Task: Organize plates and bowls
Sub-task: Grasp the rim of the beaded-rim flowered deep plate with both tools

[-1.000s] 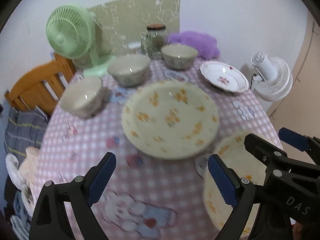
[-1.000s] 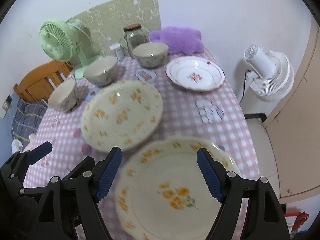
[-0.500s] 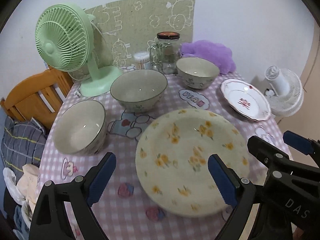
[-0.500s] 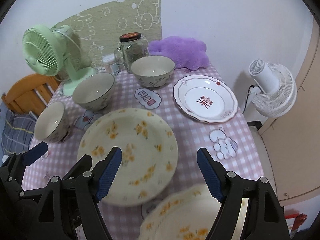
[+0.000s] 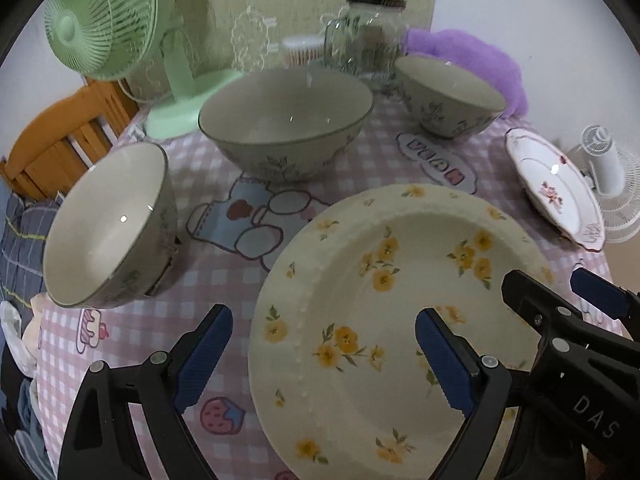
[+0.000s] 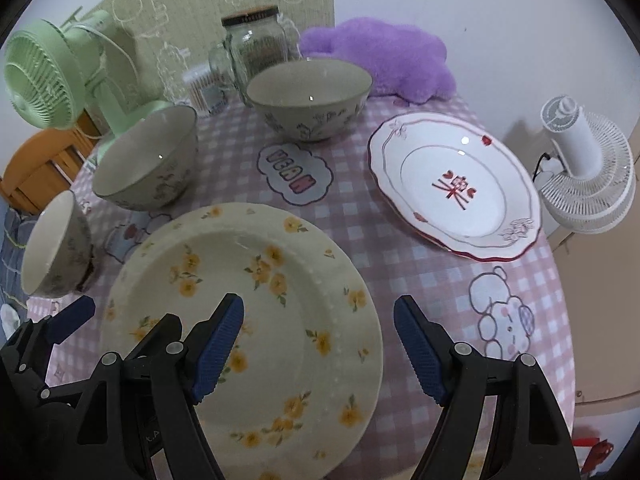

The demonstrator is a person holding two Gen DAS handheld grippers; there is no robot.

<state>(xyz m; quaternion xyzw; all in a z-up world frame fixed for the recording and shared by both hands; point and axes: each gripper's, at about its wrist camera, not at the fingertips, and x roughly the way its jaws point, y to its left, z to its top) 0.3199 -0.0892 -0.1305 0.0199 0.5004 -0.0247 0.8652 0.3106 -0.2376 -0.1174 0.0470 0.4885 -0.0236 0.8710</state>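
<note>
The left hand-held gripper (image 5: 322,354) hangs low over the counter (image 5: 224,292) with its blue ribbed pads spread wide and nothing between them; its left pad is over the cloth, its right pad over the yellow-flowered plate (image 5: 400,320). The right hand-held gripper (image 6: 318,342) is likewise spread and empty, its left pad above that same plate (image 6: 240,328).

Compared with a second ago, both cameras have come forward and lower: the plate and bowls loom larger, and the second flowered plate that lay under the right gripper then is no longer in its view.

Three bowls sit beyond the plate, all empty: a near bowl (image 5: 108,228) at the left, tipped in the fisheye view, a wide middle bowl (image 5: 286,120), and a far bowl (image 5: 450,98). They are glazed ceramic, pale inside, with dark rims and leafy sprigs outside. A glass jar (image 6: 256,50) with a dark lid stands behind them; its contents are unclear.

The flowered plate is cream, round, with a beaded ridge. A white scalloped plate (image 6: 456,192) with red trim lies apart at the right. The counter wears a pink checked cloth printed with cartoons. A green fan (image 5: 108,24) and a purple plush cushion (image 6: 384,60) stand at the back.
</note>
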